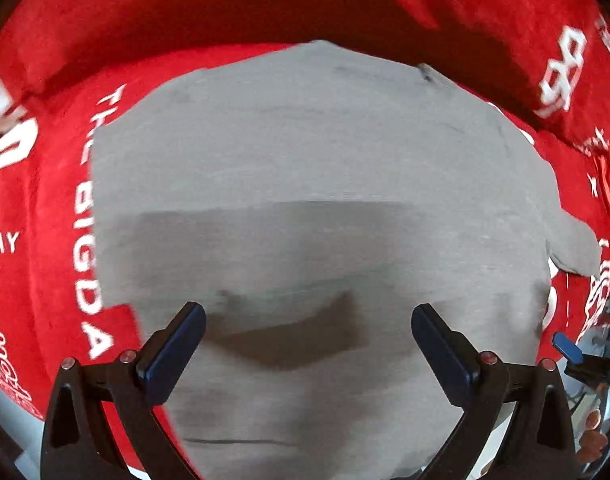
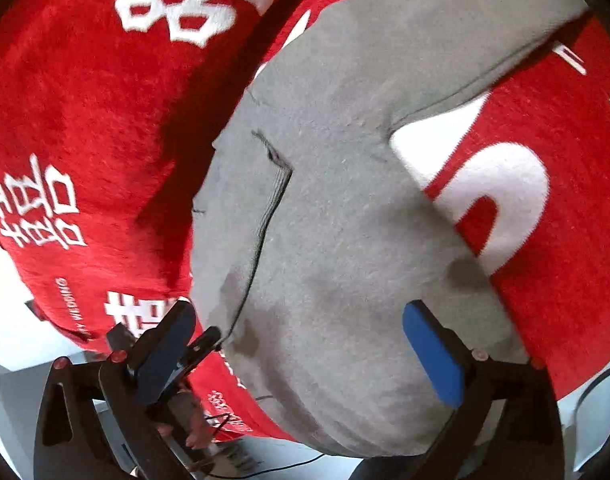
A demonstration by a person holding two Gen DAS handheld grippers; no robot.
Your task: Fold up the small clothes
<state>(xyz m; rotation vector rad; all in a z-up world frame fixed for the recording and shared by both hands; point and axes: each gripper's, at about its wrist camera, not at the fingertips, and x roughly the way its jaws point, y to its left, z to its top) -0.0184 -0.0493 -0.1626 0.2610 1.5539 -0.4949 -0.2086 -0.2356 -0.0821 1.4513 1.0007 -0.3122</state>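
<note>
A red blanket (image 1: 57, 208) with white lettering and Chinese characters covers the whole work surface; it also fills the background of the right wrist view (image 2: 85, 120). On it lies a gray garment (image 1: 313, 184), spread mostly flat, taking up the middle of the left wrist view. In the right wrist view the same gray garment (image 2: 345, 208) shows a ribbed neckline seam running down its left part and a sleeve reaching toward the upper right, lying over a large white letter on the blanket.

The left gripper (image 1: 308, 344) hangs over the near part of the garment with its two dark blue pads spread wide apart, nothing between them; its shadow falls on the cloth just ahead. The right gripper (image 2: 301, 344) is also spread wide over the garment near the neckline, holding nothing. Its right pad is bright blue, its left one darker, at the garment's edge by the blanket.
</note>
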